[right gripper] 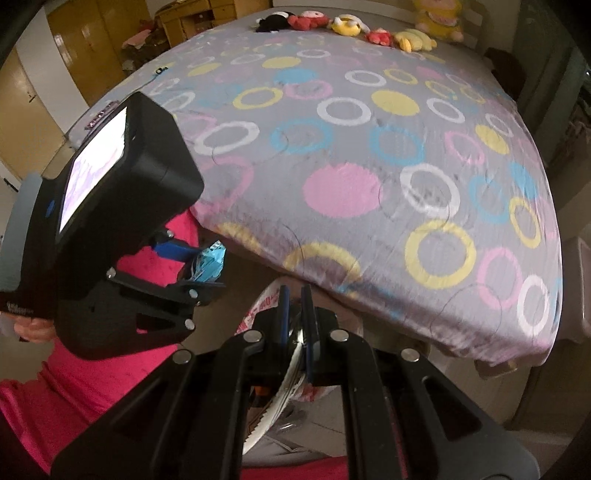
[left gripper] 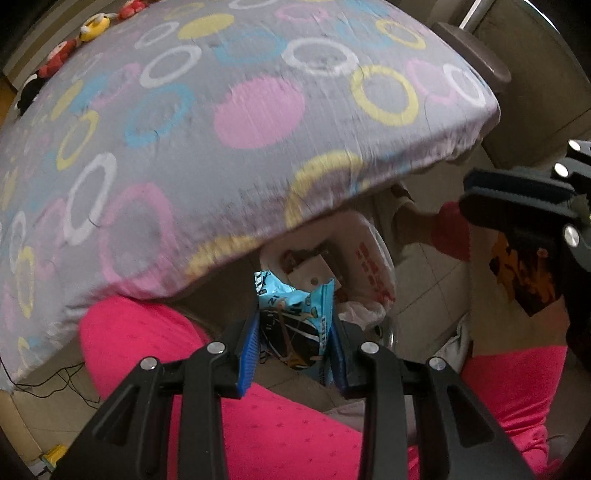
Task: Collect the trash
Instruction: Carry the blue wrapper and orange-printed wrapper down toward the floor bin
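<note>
Wrapper, blue with black and white print, is sitting clamped between the left fingers, whose blue pads are pressing on both of its sides. Just beyond those fingers a white bag with red print is gaping open, with paper scraps showing inside its mouth. The left gripper is pointing down over that mouth, above the person's pink trousers.

The right gripper is pinching the bag's rim: its fingers are nearly touching, with the thin white plastic running between them. Seen from the right wrist, the left gripper's black body is hanging to the left of the right fingers, the wrapper poking out of its tip.

Ahead of both pairs of fingers a bed is spreading out, its grey sheet covered in coloured rings and dots. Plush toys are lining its far edge. The floor under the bag is pale tile.
</note>
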`<state>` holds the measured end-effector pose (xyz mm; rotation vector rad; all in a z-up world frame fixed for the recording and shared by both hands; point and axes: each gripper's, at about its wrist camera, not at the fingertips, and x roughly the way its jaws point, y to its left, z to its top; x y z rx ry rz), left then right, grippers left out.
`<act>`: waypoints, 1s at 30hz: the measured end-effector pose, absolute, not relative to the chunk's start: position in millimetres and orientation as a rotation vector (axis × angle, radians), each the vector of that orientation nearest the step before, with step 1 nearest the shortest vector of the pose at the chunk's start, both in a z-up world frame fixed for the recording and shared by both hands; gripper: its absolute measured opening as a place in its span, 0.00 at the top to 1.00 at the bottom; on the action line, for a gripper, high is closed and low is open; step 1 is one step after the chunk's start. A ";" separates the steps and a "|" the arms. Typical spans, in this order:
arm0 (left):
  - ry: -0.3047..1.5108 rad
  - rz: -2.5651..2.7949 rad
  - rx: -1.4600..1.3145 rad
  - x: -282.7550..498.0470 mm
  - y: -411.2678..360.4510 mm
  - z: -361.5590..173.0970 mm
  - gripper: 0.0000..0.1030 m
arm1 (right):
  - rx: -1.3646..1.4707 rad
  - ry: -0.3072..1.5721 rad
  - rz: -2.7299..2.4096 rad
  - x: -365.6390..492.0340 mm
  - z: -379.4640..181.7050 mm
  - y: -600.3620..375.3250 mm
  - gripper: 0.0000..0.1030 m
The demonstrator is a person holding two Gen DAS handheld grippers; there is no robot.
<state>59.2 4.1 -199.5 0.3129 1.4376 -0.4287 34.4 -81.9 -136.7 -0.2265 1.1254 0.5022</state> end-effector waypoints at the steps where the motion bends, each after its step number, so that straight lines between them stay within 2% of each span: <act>1: 1.448 -0.431 0.307 56.9 3.3 -205.4 0.69 | -0.219 1.132 0.498 33.1 -140.9 -82.2 0.93; 13: 1.481 -0.425 0.289 46.7 -4.0 -246.1 0.69 | -0.166 1.186 0.457 27.7 -190.5 -84.2 0.93; 30: 1.644 -0.402 0.216 47.7 -20.7 -315.7 0.68 | -0.063 1.306 0.388 39.5 -264.3 -105.0 0.93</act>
